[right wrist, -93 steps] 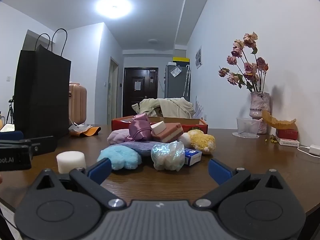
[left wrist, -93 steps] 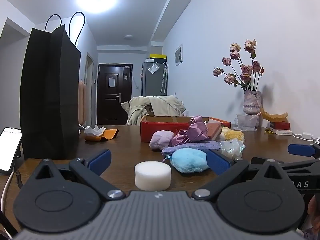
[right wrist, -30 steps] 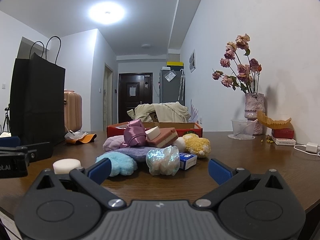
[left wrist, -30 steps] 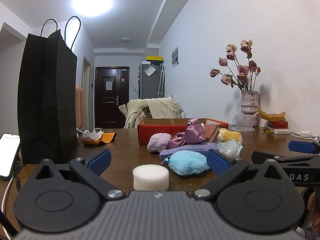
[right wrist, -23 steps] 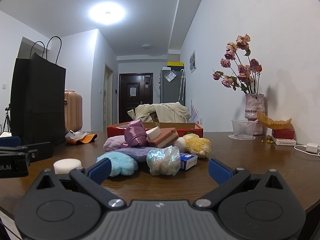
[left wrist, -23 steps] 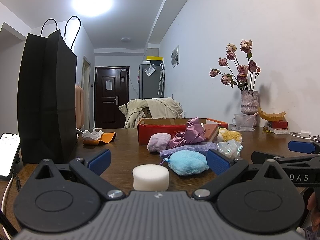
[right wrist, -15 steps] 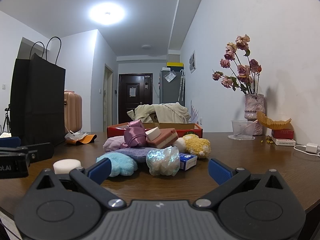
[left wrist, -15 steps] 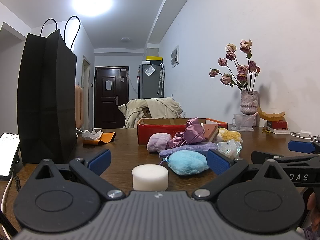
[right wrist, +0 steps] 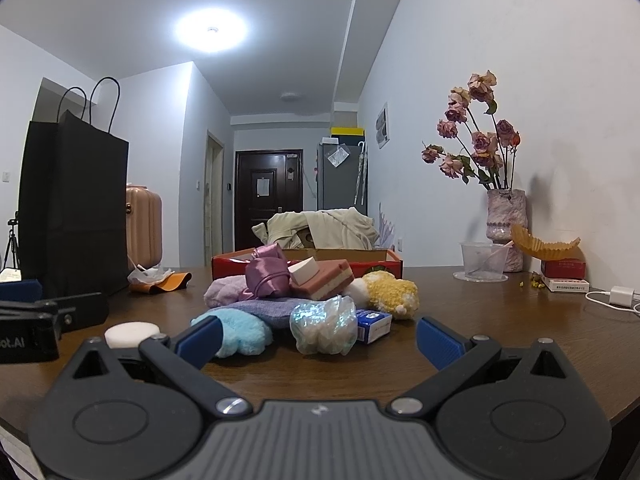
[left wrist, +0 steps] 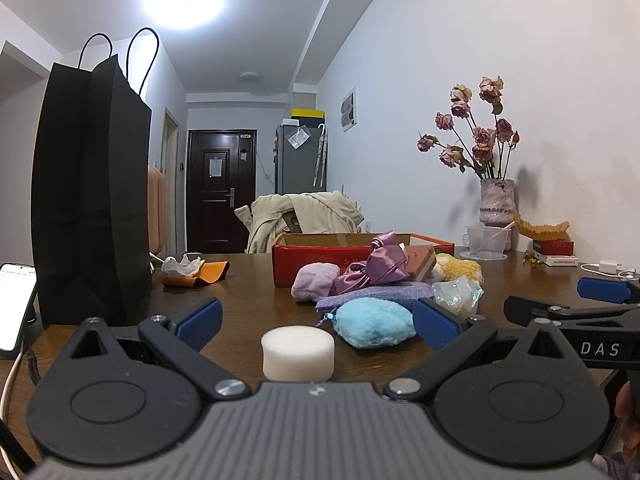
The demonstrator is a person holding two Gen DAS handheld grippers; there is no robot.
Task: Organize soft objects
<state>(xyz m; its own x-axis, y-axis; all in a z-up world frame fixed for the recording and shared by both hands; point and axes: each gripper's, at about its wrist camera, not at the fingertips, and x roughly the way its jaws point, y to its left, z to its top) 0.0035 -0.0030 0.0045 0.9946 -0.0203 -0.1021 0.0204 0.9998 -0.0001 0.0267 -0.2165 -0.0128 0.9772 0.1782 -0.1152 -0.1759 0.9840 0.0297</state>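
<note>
A pile of soft things lies mid-table before a red cardboard box: a white foam puck, a blue fluffy pad, a lilac cloth, a purple satin pouch, a pink sponge block, a yellow plush and an iridescent bag. My left gripper is open with the puck just ahead between its fingers. My right gripper is open, facing the iridescent bag. Neither touches anything.
A tall black paper bag stands at the left, a phone beside it. An orange holder with tissue lies behind. A vase of dried roses, a plastic cup, boxes and a charger sit along the right wall.
Both grippers have dropped slightly lower toward the table since three seconds ago. Over the last second nothing has visibly moved.
</note>
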